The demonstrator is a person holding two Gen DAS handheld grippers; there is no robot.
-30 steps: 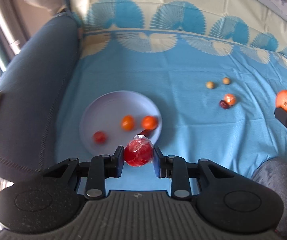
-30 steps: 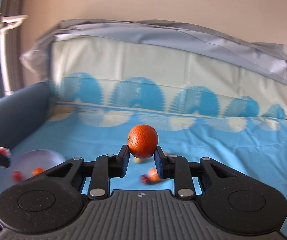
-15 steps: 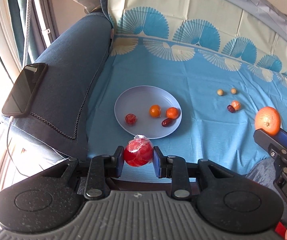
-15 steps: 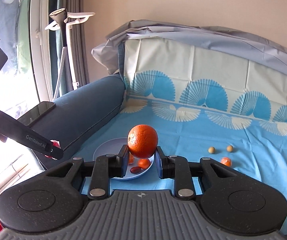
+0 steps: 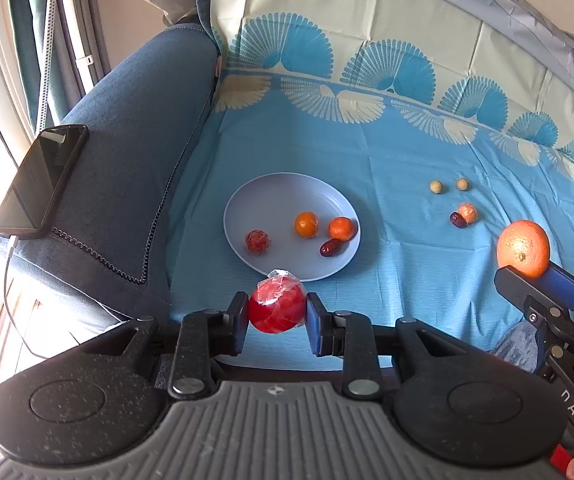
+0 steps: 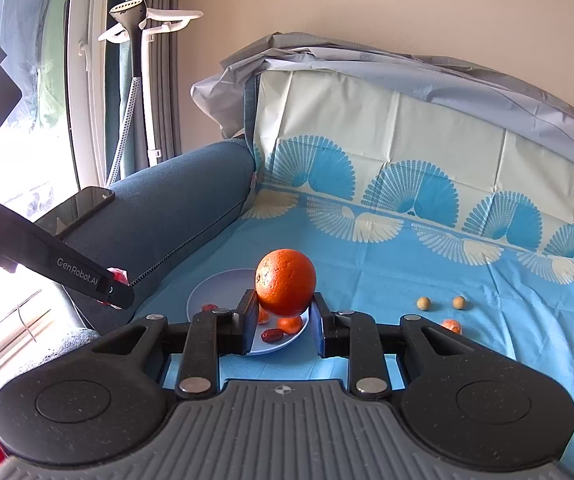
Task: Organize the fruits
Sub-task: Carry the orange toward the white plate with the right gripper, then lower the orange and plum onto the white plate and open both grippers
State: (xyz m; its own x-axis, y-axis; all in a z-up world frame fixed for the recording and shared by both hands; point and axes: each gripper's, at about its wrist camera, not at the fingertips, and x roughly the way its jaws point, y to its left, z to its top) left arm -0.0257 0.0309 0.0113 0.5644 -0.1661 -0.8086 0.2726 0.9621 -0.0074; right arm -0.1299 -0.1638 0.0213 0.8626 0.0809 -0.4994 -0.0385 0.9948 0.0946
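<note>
My left gripper [image 5: 275,320] is shut on a red fruit wrapped in clear film [image 5: 277,307], held above the sofa's front edge, just short of a pale blue plate [image 5: 263,192]. The plate holds a small wrapped red fruit [image 5: 257,240], two small oranges [image 5: 306,224] and a dark date [image 5: 330,247]. My right gripper [image 6: 283,322] is shut on a large orange [image 6: 285,282], held in the air to the right of the plate; it also shows in the left wrist view [image 5: 523,248]. Two tan balls [image 5: 435,187], a wrapped small orange [image 5: 467,213] and a date [image 5: 456,219] lie on the blue cloth.
A dark blue sofa armrest [image 5: 127,152] rises left of the plate, with a black phone [image 5: 43,182] on it and a cable hanging down. The backrest under the patterned cloth [image 5: 367,92] closes the far side. A garment steamer [image 6: 139,80] stands by the window.
Both grippers have pulled back and up from the seat, each keeping its fruit. The plate and loose fruits now look farther off, and the armrest and phone have come into view.
</note>
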